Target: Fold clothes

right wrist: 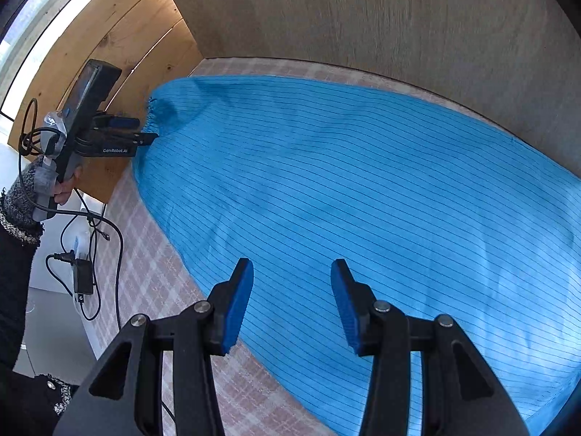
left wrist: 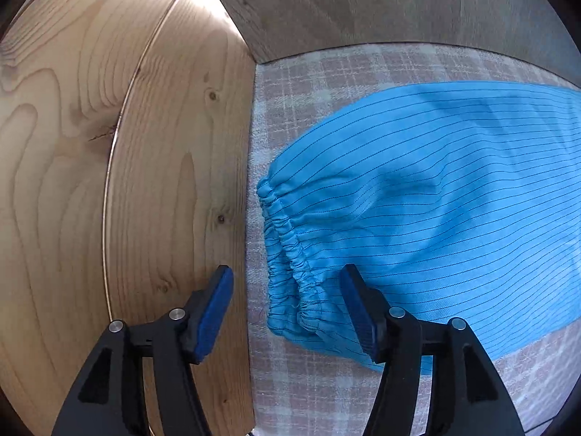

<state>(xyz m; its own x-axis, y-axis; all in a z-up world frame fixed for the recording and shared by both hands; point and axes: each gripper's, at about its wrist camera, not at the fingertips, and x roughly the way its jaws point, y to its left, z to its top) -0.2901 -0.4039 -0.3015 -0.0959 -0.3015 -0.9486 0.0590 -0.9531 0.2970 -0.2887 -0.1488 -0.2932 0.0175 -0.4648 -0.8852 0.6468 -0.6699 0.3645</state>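
A blue pinstriped garment (left wrist: 417, 196) lies flat on a pink plaid cloth (left wrist: 326, 69). Its gathered elastic cuff (left wrist: 287, 254) points toward the wooden side wall. My left gripper (left wrist: 287, 283) is open, its pads on either side of the cuff end just above the cloth, holding nothing. In the right wrist view the garment (right wrist: 363, 189) spreads wide across the surface. My right gripper (right wrist: 292, 272) is open above its near edge and holds nothing. The left gripper (right wrist: 145, 134) shows there at the garment's far left end.
A pine board wall (left wrist: 127, 163) stands close on the left and a plywood wall (right wrist: 399, 18) runs along the back. Beyond the plaid cloth's left edge (right wrist: 138, 239) hang cables and a charger (right wrist: 82, 279). A window (right wrist: 47, 25) is at the upper left.
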